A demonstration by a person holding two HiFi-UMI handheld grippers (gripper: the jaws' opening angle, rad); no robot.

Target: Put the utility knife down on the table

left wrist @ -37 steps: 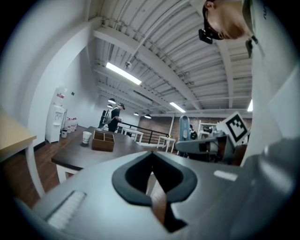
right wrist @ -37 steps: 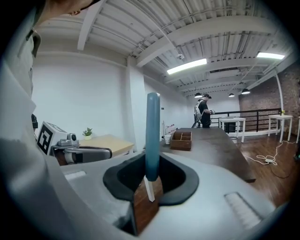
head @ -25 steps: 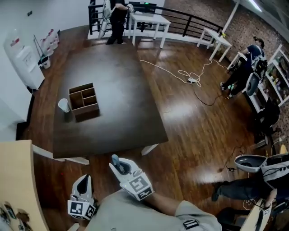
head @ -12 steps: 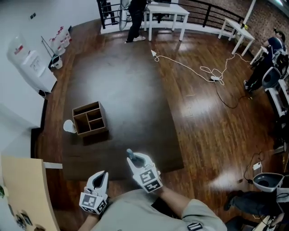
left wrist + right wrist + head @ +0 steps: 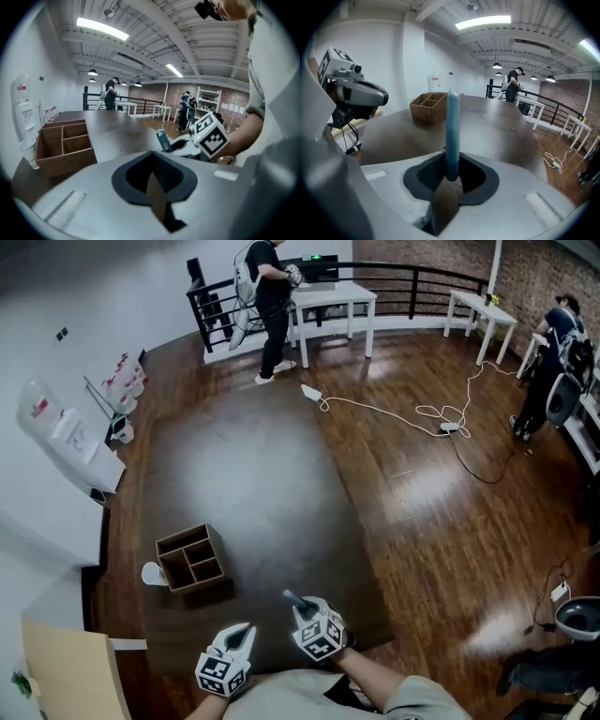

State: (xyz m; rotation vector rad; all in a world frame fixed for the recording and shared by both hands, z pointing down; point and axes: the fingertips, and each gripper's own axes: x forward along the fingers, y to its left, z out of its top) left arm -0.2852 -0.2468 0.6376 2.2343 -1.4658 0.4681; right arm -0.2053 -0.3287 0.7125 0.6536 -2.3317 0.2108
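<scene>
- Utility knife (image 5: 292,600) is gripped in the right gripper (image 5: 305,613); its jaws are closed on the blue-grey handle, which is seen in the right gripper view standing out beyond the pads.
- Knife is held over the near edge of the dark table (image 5: 253,484) and pointed away from the person, toward the table's far end; it has not been laid on the surface.
- From the left gripper view, the knife's free end is seen raised in the air, clear of the tabletop.
- Left gripper (image 5: 244,634) is held just beside the right one, on its left, also at the near table edge. Its jaws are drawn together at the tips, and nothing is held between them.
- Divided wooden box (image 5: 192,559) is noted on the table, well apart from both grippers, toward the left side.
- White paper cup (image 5: 153,573) is seen just beside the box, on its left; whether the two are touching cannot be told.
- White cable (image 5: 422,413) is noted lying looped on the wooden floor to the right of the table.
- Person (image 5: 272,296) is noted standing at a white table (image 5: 333,296) at the far end of the room.
</scene>
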